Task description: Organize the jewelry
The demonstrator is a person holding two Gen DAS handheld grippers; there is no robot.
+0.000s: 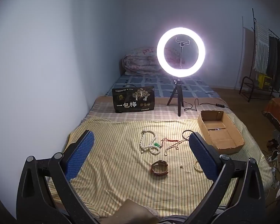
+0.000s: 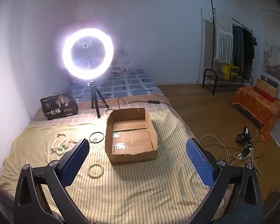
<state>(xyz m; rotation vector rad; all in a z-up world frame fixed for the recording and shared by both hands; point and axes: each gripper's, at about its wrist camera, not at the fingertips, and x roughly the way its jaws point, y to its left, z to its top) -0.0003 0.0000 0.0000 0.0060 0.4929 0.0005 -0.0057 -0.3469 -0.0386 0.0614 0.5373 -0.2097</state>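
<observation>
Bedroom; yellow striped bedsheet (image 1: pixel 112 177) carried scattered cream bead necklaces (image 1: pixel 148 143) mid-sheet, open brown cardboard box (image 2: pixel 130 136) at right edge, empty, likely for collecting. Left gripper (image 1: pixel 140 155) and right gripper (image 2: pixel 138 160): jaws apart, holding nothing.

One cardboard box (image 2: pixel 131 155) — one ring light (image 2: pixel 87 54).

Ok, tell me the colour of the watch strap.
Brown, seen best in the left wrist view: watch.
</observation>
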